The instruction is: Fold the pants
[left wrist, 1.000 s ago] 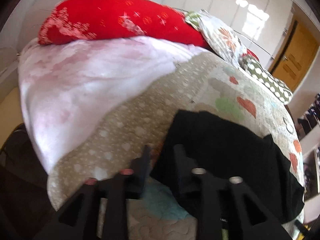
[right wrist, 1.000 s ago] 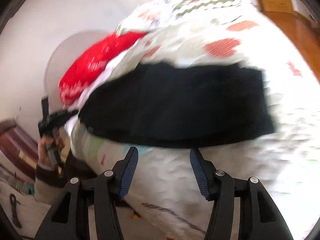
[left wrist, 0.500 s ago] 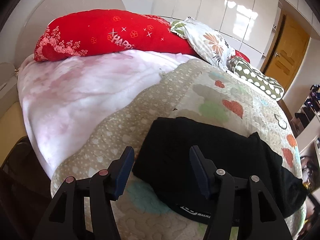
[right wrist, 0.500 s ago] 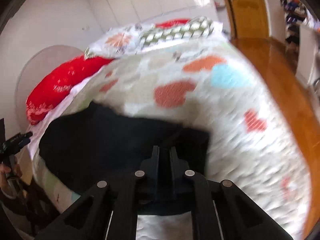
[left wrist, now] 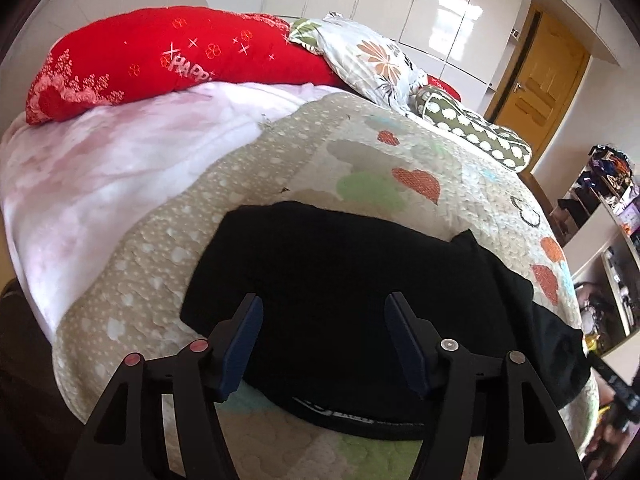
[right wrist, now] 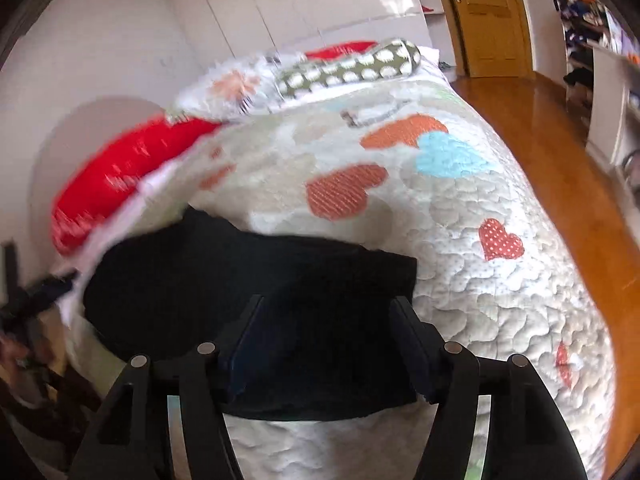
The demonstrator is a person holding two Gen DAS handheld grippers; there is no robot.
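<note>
Both grippers, left (left wrist: 322, 340) and right (right wrist: 326, 342), just let go, jaws wide now over the black pants (left wrist: 352, 280) bunched at 6 o'clock on the bed (left wrist: 280, 168), so I'd smooth edges before regripping.

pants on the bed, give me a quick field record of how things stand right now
pants: black pants, folded into a compact stack, flat on the quilt
left gripper: open, above the near edge of the pants, holding nothing
right gripper: open, over the pants' near end, holding nothing
behind: red pillow, pink blanket
room: wooden door, wood floor
</note>
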